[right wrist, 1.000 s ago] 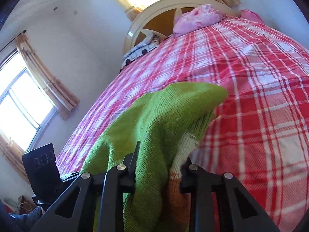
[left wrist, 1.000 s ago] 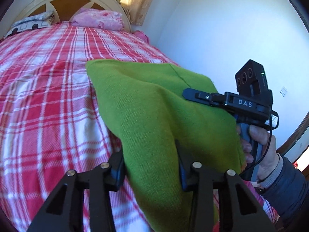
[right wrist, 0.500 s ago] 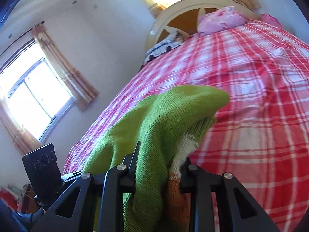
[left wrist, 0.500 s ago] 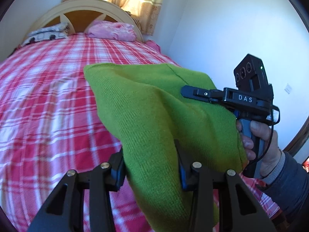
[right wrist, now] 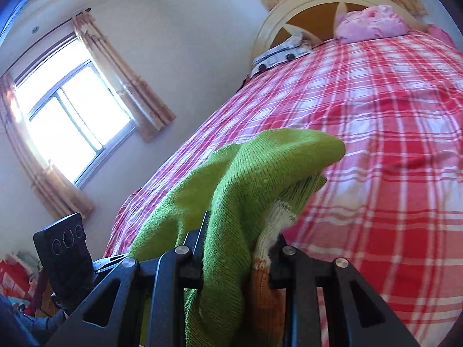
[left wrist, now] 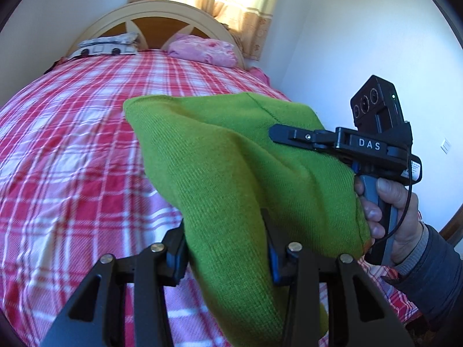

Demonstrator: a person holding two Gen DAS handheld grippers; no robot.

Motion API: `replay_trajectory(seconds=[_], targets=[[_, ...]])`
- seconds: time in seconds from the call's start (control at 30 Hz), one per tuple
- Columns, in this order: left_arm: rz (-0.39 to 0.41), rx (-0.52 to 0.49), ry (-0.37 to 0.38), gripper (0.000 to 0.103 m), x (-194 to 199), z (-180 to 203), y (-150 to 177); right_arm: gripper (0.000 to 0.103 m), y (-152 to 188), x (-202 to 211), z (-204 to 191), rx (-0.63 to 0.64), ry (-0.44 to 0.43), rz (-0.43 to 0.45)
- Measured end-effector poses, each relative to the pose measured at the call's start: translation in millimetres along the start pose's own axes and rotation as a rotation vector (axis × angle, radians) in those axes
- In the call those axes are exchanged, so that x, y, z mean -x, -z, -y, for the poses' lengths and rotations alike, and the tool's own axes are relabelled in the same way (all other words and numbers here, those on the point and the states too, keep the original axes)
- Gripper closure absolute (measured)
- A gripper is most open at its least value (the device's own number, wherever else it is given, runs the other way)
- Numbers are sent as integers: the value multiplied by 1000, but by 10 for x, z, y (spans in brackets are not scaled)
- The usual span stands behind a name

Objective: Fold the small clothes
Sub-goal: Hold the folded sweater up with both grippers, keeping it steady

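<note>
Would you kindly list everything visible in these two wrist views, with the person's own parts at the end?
Green knitted garment: one, green with white and orange trim, held up over the bed.
Plaid bedspread: one, red and white, covering the bed.
Arched headboard: one, cream and brown, far end.
Pink pillow: one, by the headboard.
Patterned pillow: one, white and dark, beside it.
Curtains: beige, at the windows.
Left gripper: black, jaws clamping the garment.
Right gripper: black, likewise.
Right hand: one, gripping the handle.

Matt ribbed knit green garment (left wrist: 231, 173), woven plaid cotton-like bedspread (left wrist: 72, 144), glossy painted headboard (left wrist: 162, 8)
</note>
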State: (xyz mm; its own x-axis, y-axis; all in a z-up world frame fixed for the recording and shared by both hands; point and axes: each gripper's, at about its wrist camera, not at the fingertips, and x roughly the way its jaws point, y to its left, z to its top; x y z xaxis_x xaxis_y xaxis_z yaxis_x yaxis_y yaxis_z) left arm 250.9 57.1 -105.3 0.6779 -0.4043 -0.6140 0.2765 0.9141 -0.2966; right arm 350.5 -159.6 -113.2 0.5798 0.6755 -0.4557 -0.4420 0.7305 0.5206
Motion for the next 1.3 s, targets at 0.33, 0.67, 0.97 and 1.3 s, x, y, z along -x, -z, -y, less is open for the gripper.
replay_trajectory(seconds=[0.33,0.67,0.97,1.3], targets=[[15,36,-65,59,266,-207,135,75,66,-341,-270,22,-65,-49],[33,26,-120,59,528,-386,235,75,94,-691,-575,59,-118,-100],[35,46,-171,59,711,-727,366,75,147,-1106,-914,98,-141,-161],[50,98,-196,59,829,-998,485,75,144,-1536,-1143,112,-167,-210]])
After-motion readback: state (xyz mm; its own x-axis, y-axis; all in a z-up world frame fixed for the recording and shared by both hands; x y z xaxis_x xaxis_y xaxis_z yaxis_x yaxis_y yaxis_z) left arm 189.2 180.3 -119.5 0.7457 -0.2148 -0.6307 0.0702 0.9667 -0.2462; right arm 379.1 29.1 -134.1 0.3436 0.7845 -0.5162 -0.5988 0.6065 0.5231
